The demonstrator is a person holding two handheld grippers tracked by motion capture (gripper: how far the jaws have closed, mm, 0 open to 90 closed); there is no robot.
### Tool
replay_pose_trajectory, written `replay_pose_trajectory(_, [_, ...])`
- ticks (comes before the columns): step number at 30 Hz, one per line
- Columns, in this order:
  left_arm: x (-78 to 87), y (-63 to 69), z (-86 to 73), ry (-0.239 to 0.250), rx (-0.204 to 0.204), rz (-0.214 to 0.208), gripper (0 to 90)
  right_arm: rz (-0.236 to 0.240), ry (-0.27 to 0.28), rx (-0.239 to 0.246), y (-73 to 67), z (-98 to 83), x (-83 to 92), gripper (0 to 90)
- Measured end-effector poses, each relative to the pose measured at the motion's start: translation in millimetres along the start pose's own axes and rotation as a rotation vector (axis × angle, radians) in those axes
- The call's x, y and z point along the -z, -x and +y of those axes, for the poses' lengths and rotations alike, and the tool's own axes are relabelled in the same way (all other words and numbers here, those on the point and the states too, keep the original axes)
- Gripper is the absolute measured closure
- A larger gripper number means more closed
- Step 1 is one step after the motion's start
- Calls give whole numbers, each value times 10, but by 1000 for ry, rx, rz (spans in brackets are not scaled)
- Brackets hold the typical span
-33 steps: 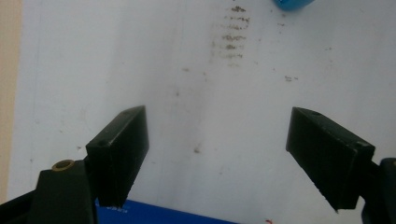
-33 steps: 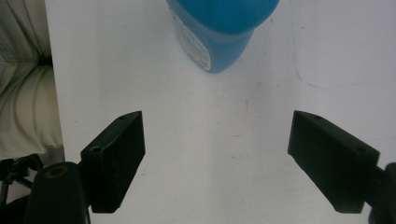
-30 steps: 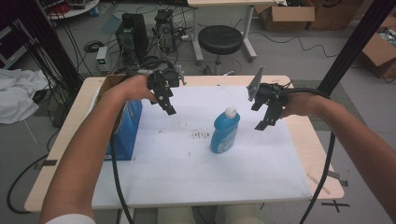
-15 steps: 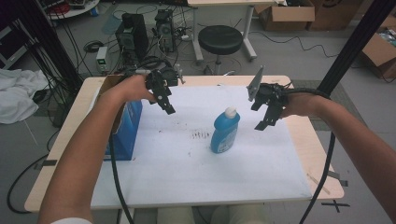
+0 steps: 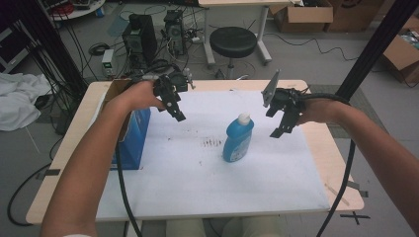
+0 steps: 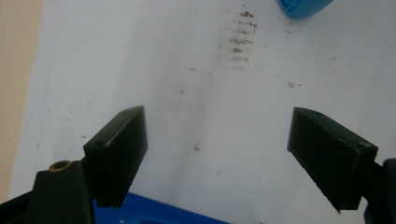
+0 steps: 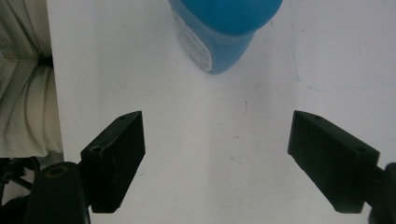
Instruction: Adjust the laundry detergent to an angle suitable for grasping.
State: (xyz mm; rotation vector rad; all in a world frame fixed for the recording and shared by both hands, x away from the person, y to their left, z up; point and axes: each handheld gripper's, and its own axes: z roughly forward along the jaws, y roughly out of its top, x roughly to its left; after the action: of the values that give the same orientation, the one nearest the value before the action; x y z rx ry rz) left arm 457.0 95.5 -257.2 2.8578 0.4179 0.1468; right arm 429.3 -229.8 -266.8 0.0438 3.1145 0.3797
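A blue bottle (image 5: 238,139) with a white cap stands upright near the middle of the white mat (image 5: 197,168). My left gripper (image 5: 178,114) hovers above the mat to the bottle's left, jaws open and empty, pointing down. My right gripper (image 5: 279,129) hangs open and empty just right of the bottle, apart from it. In the left gripper view, the open left gripper (image 6: 219,158) looks down on the stained mat, with the bottle's base (image 6: 303,7) at the top edge. In the right gripper view, the open right gripper (image 7: 217,158) faces the bottle (image 7: 224,32) farther off.
A blue box (image 5: 134,136) stands on the mat's left side, under my left forearm; its edge (image 6: 159,212) lies below the left jaws. Dark smudges (image 5: 213,143) mark the mat. The wooden table rim (image 5: 64,163) frames it. A stool (image 5: 232,39) stands beyond the table.
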Motion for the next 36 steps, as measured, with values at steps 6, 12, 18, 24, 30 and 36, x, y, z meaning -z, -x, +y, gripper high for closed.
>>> replay_pose_trajectory(6, [14, 44, -7, 18, 16, 15, 203, 0, -1, -5, 5, 0, -1, 186])
replay_pose_trajectory(12, [0, 139, -38, 24, 55, 38, 200, 1, 1, -4, -2, -19, -12, 187])
replay_pose_trajectory(18, [-20, 211, -111, 95, 116, 30, 199, 5, -2, -9, -15, -45, -42, 187])
replay_pose_trajectory(24, [-82, 284, -153, 131, 154, 50, 204, 3, 5, -6, -23, -43, -43, 186])
replay_pose_trajectory(30, [-143, 325, -175, 170, 175, 53, 203, 6, 4, -4, -32, -42, -57, 187])
replay_pose_trajectory(36, [-198, 376, -191, 235, 185, 62, 204, 6, 9, -7, -36, -54, -65, 187])
